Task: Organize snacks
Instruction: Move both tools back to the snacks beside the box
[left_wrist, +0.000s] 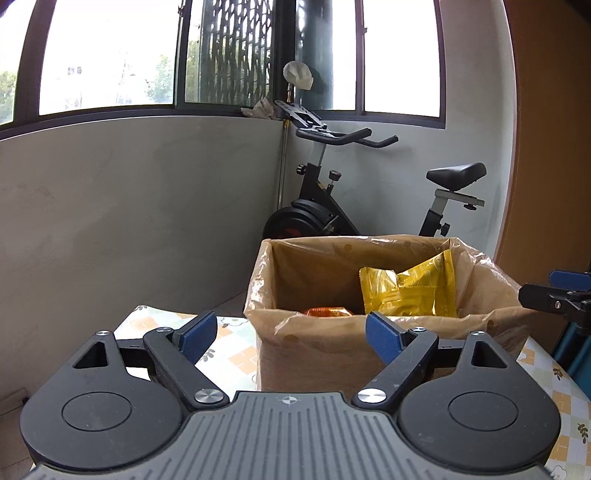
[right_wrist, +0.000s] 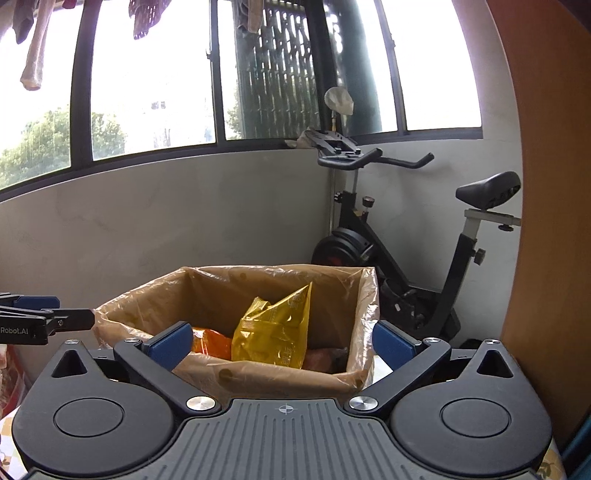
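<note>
One box (left_wrist: 384, 332) with a plastic liner sits on the patterned surface (left_wrist: 229, 354). Inside the box: one yellow snack bag (left_wrist: 410, 288) standing upright, one orange bag (left_wrist: 328, 312) low beside it. A third dark packet shows in the right wrist view, unclear what it is. Left claw (left_wrist: 291, 334) spread wide, released, holding nothing, just short of the box. Right claw (right_wrist: 284, 345) same: wide open, empty, at the box's near rim. One exercise bike (left_wrist: 369, 192) behind the box.

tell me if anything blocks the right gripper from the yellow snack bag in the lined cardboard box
Nothing visible blocks it from above. The right gripper is open and empty, and the yellow snack bag stands upright inside the plastic-lined cardboard box. Only the box's near wall lies between them, so a straight forward reach would hit it.
</note>
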